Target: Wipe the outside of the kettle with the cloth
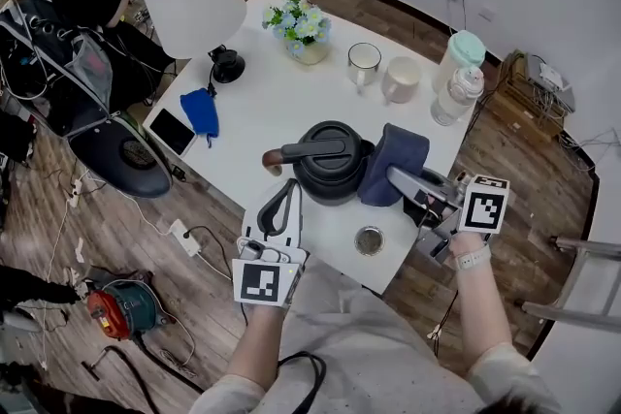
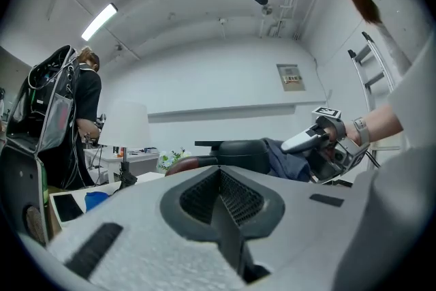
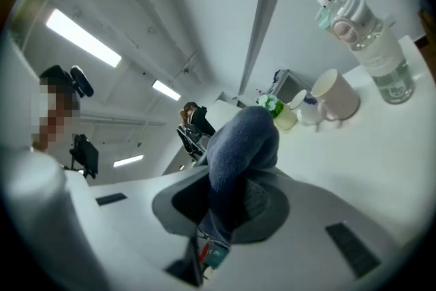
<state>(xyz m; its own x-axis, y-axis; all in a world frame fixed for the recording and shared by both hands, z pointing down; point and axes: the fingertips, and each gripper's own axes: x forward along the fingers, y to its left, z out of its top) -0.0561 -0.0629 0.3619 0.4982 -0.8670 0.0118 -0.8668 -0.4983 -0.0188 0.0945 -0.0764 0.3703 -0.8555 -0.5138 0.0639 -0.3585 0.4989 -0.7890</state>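
Two grippers are held over the near edge of the white table [image 1: 243,102]. The left gripper [image 1: 288,189] [image 2: 219,177] has its jaws pressed together with nothing between them. Its tips point at the black kettle [image 1: 330,172] [image 2: 248,155], which stands upright on the table just ahead of them, not touching. The kettle's long handle [image 1: 309,150] lies flat across the lid and runs from side to side. Its brown end [image 1: 269,164] sticks out to the left, just ahead of the left gripper's tips.

From the left gripper's own view, the kettle's lower half is hidden behind the jaws.

Right of the kettle, a dark blue cloth [image 1: 393,165] [image 3: 242,143] rests against its side. The cloth covers that side, so I cannot see a spout. The right gripper [image 1: 400,179] [image 3: 221,215] is closed tight on the cloth, which bulges up past its tips.

From the right gripper's view, the cloth fills the middle and the kettle cannot be seen. Farther ahead of that gripper stand two mugs [image 1: 383,73] and a clear bottle [image 1: 456,92].
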